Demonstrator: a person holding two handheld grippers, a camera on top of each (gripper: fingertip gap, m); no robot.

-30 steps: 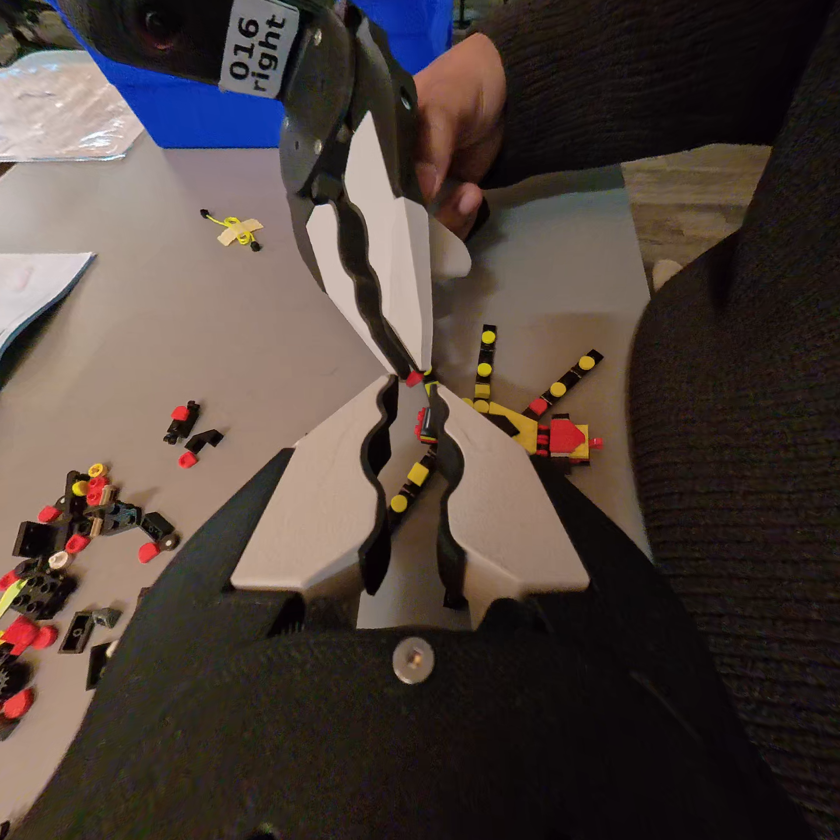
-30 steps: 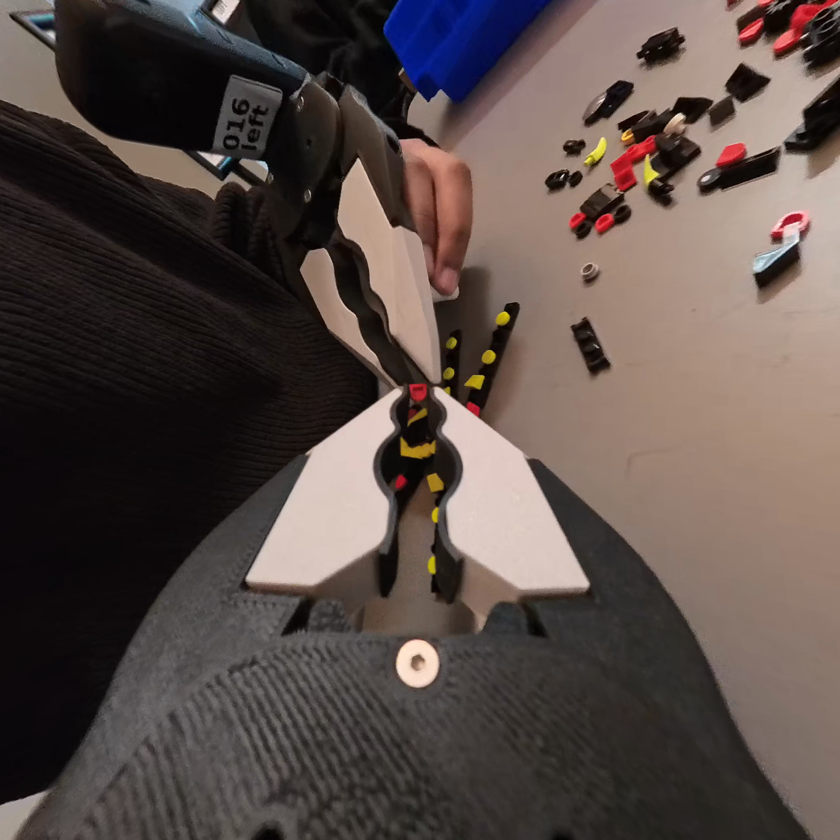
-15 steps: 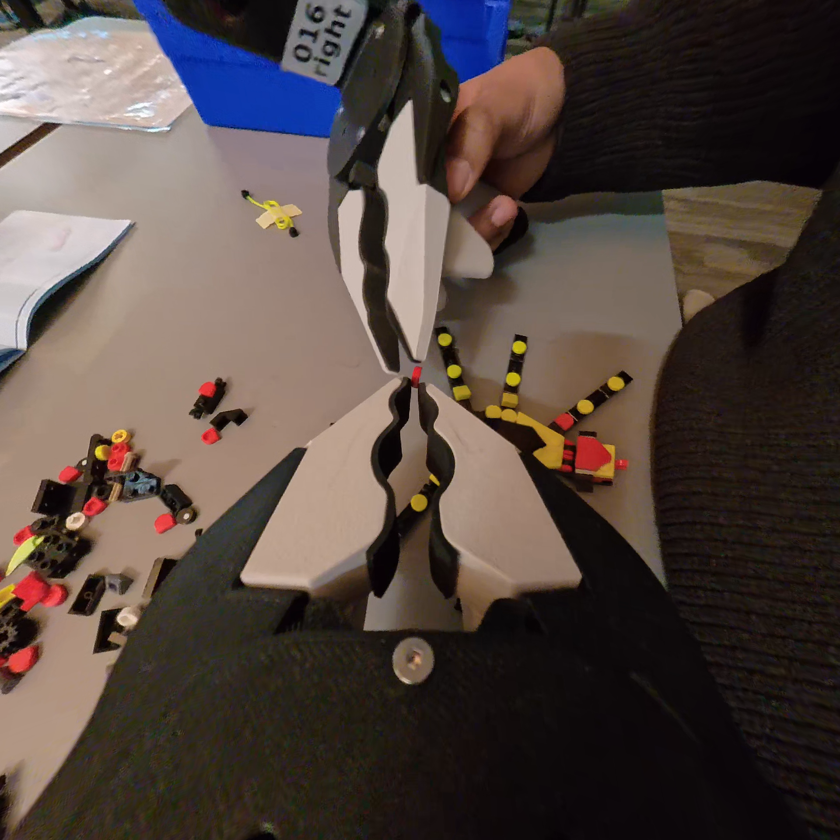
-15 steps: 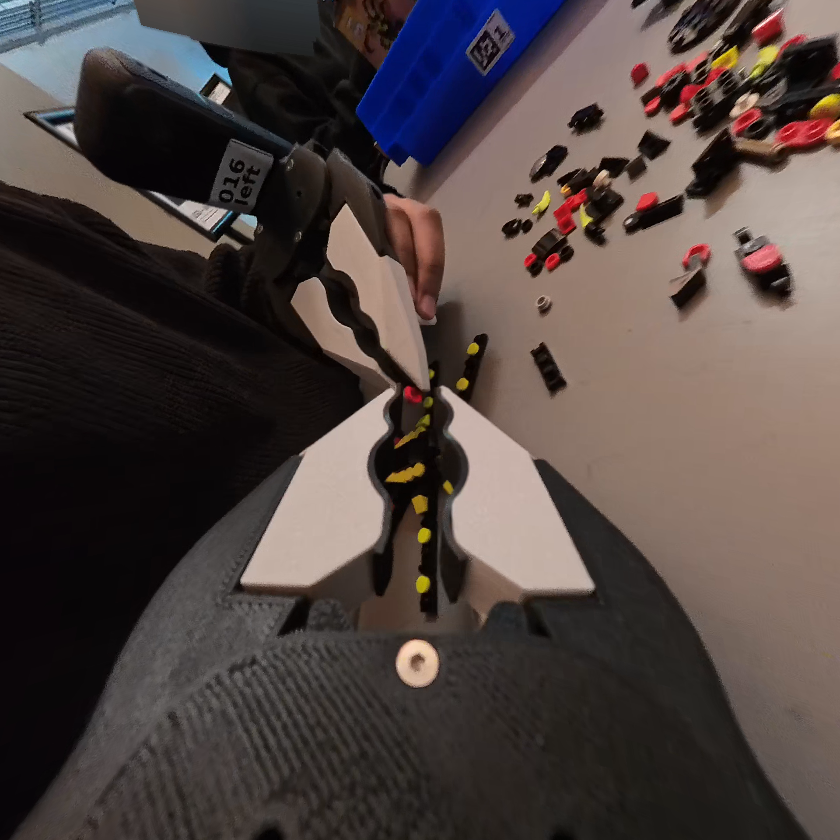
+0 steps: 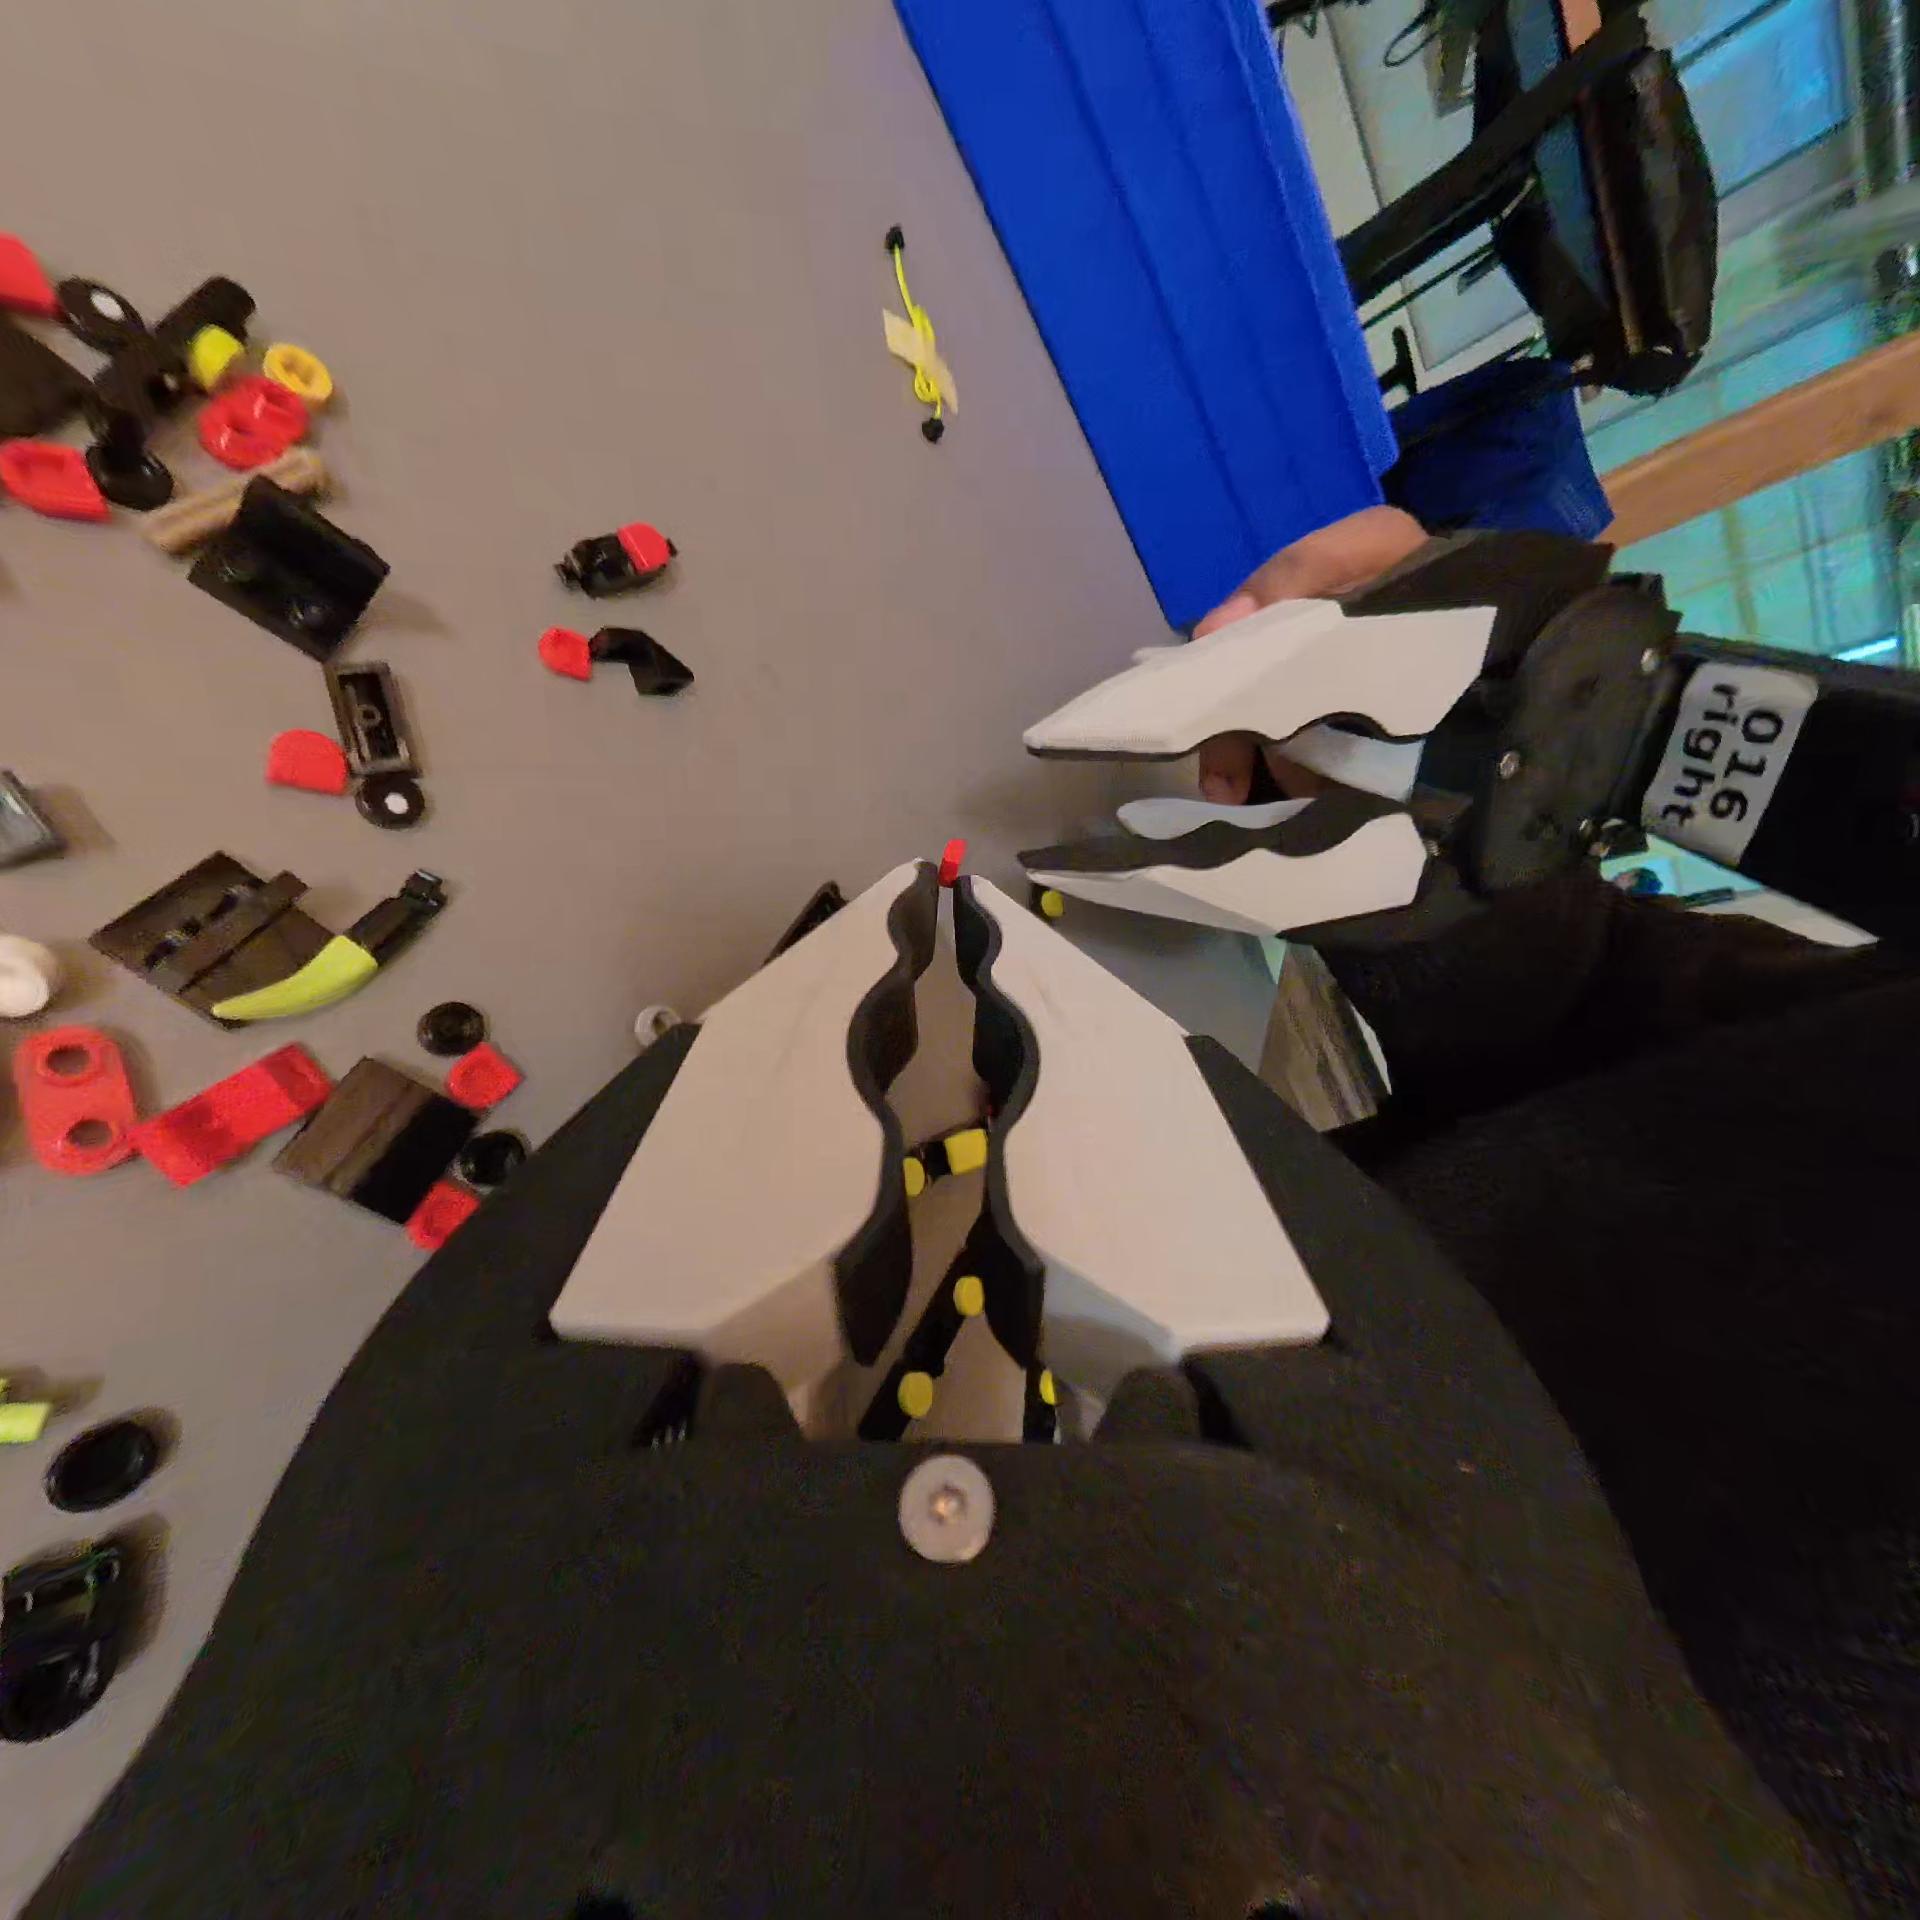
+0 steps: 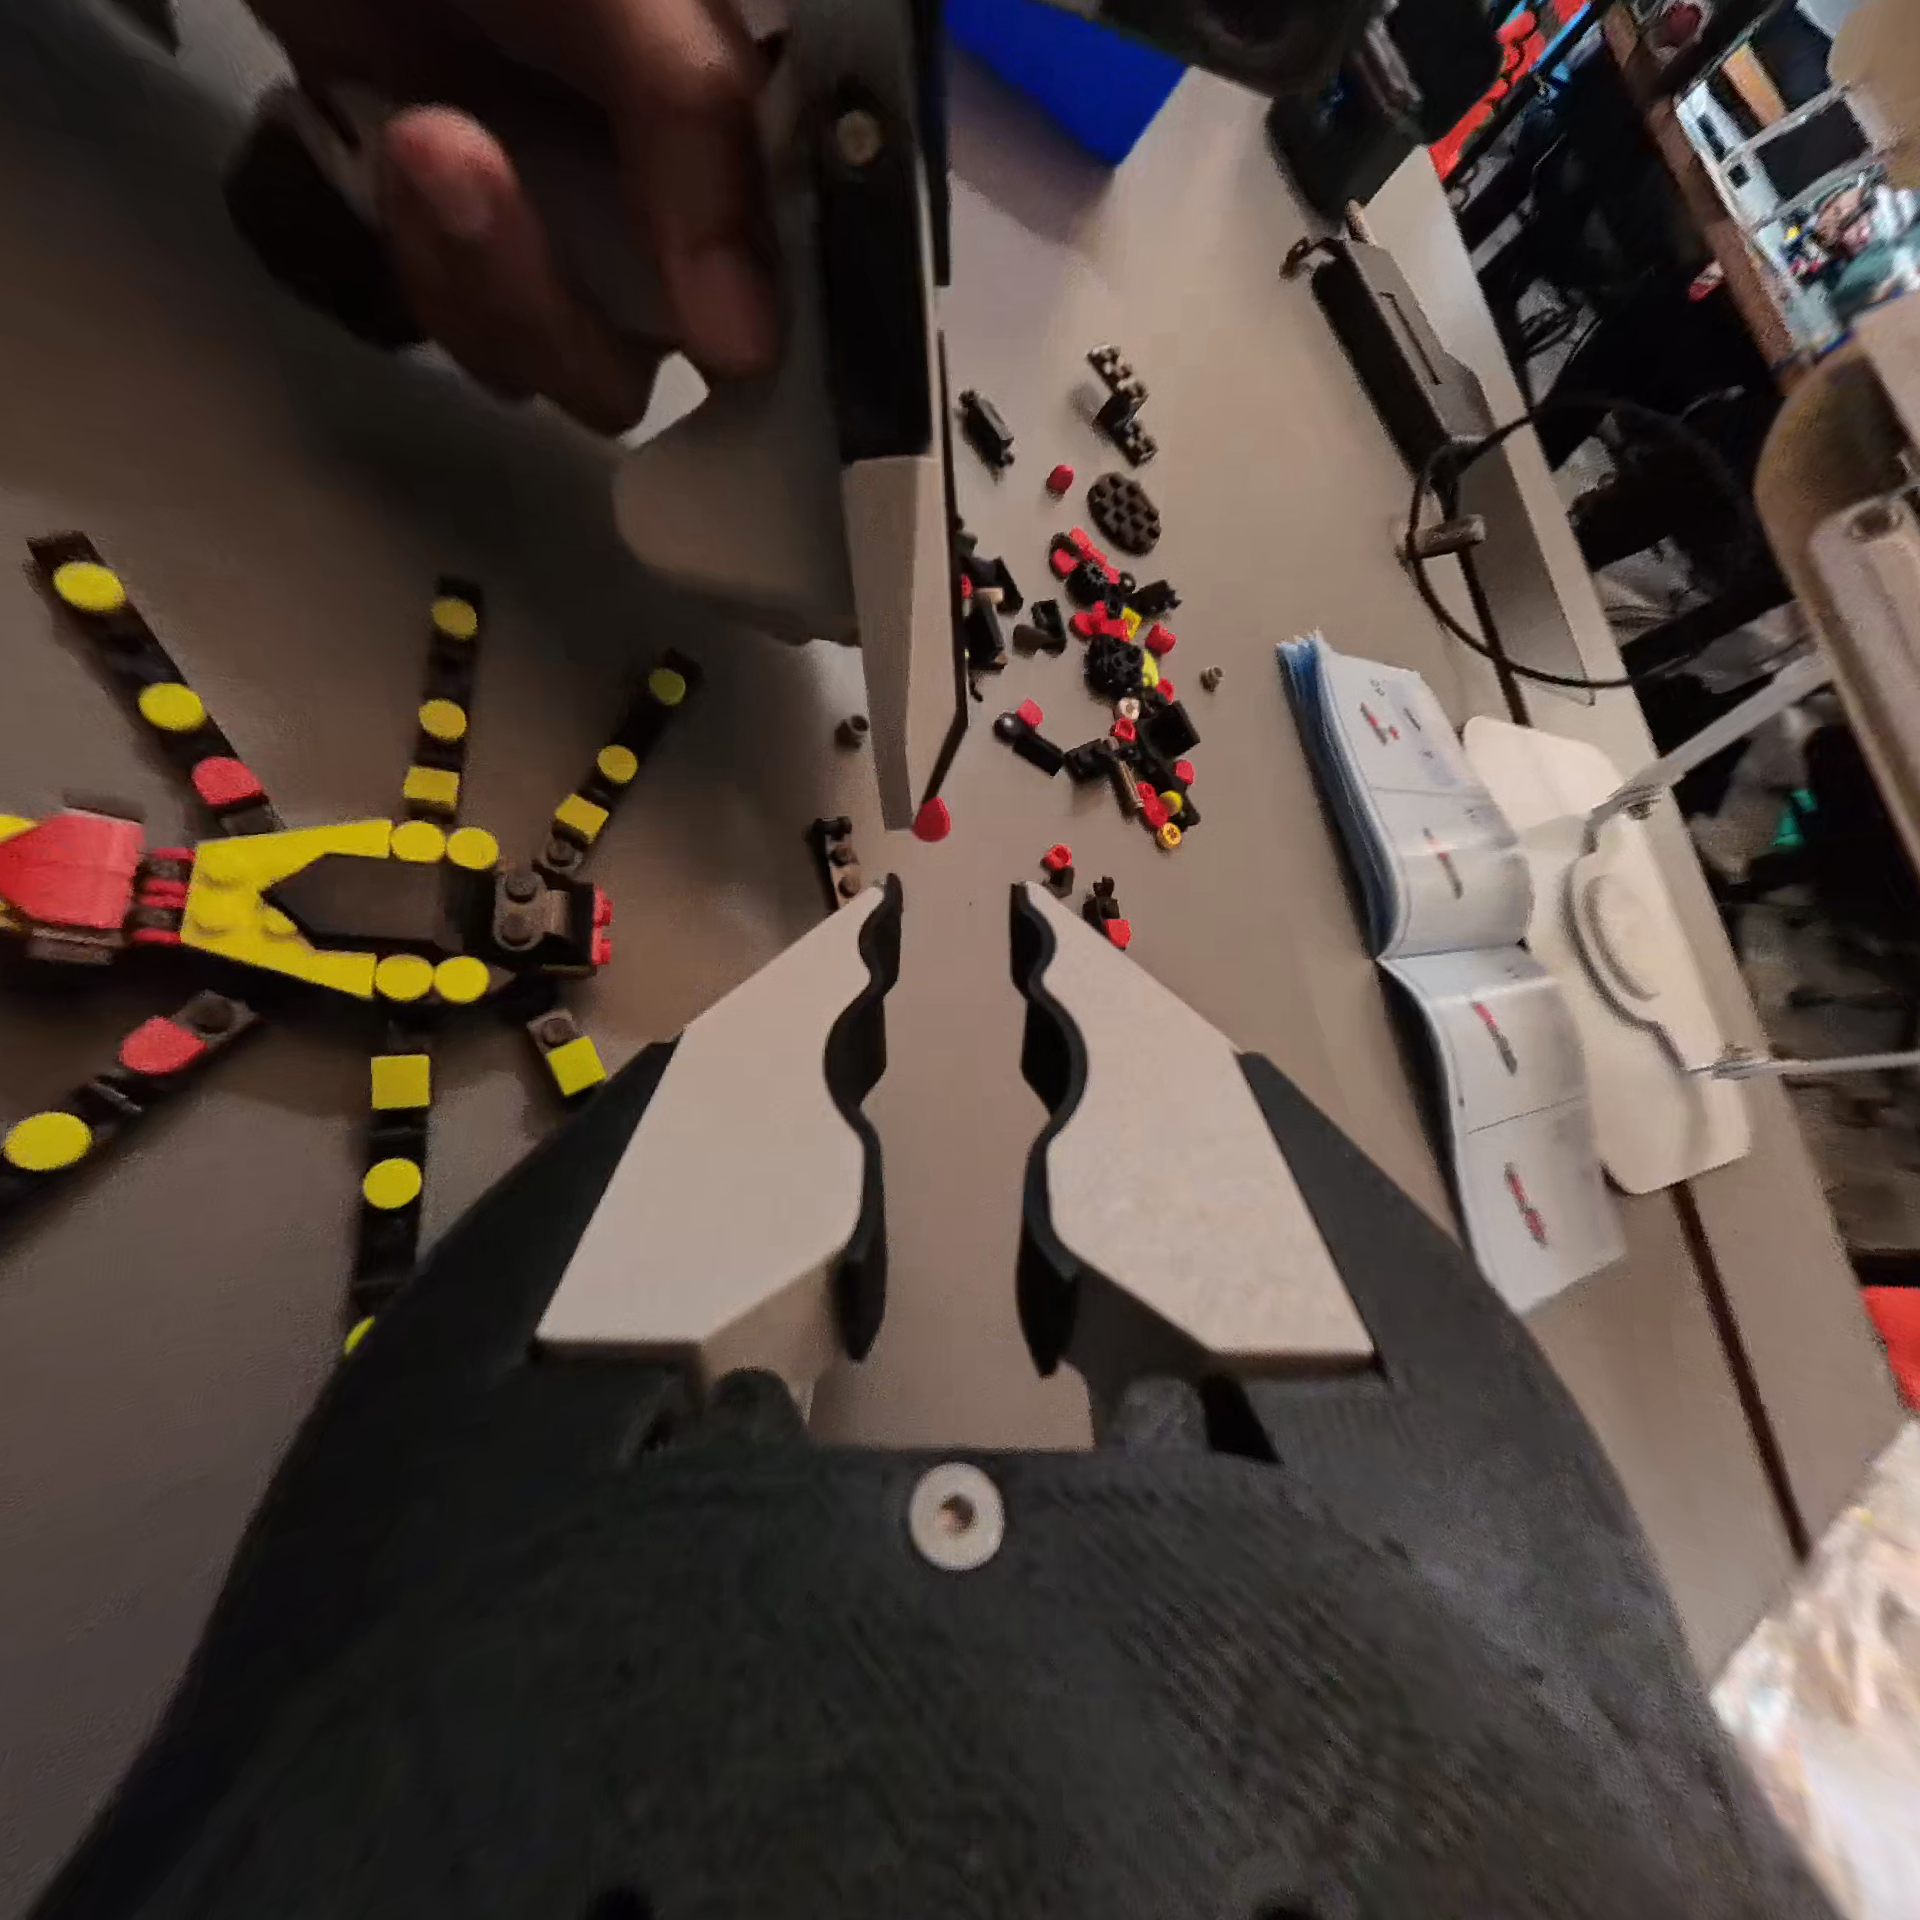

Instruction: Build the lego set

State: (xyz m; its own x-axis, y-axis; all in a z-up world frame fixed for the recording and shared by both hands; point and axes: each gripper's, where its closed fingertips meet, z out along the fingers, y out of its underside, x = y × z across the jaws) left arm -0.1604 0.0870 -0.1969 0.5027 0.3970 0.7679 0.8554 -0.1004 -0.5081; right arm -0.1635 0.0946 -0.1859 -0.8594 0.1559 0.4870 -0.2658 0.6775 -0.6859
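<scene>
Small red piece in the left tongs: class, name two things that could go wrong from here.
1. The left tongs pinch the small red piece only at their very tips, so it might slip and drop among the loose bricks.
2. The right tongs are open and empty close by; a bump could knock it free.

Our two grippers meet above the table

We see the lego model lying on the table left of the right gripper, loose pieces ahead of it, a booklet to its right; the left gripper pinches a small piece.
</scene>
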